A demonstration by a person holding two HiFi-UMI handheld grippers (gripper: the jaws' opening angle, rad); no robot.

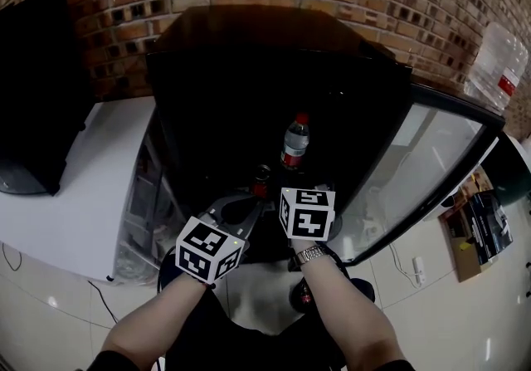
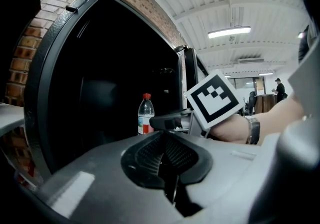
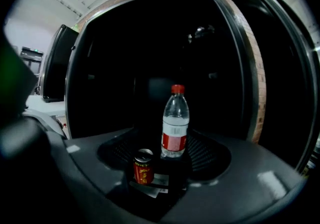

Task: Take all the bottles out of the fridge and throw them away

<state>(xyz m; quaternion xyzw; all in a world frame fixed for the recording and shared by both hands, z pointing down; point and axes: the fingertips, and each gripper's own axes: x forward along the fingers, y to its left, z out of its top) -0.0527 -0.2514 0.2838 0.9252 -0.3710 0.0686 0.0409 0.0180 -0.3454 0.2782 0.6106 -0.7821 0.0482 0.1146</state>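
Note:
A clear water bottle (image 1: 294, 141) with a red cap and red label stands upright inside the dark, open fridge (image 1: 249, 70). A small red can (image 1: 261, 181) stands in front of it, nearer the fridge's front edge. My right gripper (image 3: 165, 160) is open and points into the fridge. The bottle (image 3: 175, 123) and the can (image 3: 143, 166) stand between the lines of its jaws, and neither pad touches them. My left gripper (image 1: 242, 207) is held just left of the right one at the fridge front. Its pads (image 2: 150, 154) meet with nothing between them. The bottle (image 2: 145, 114) also appears beyond the left gripper.
The fridge's glass door (image 1: 423, 170) stands open to the right. A white counter (image 1: 75, 195) with a black screen (image 1: 33, 95) lies to the left, under a brick wall. A large water jug (image 1: 496, 62) is at the far right. A person (image 2: 279, 87) stands far off.

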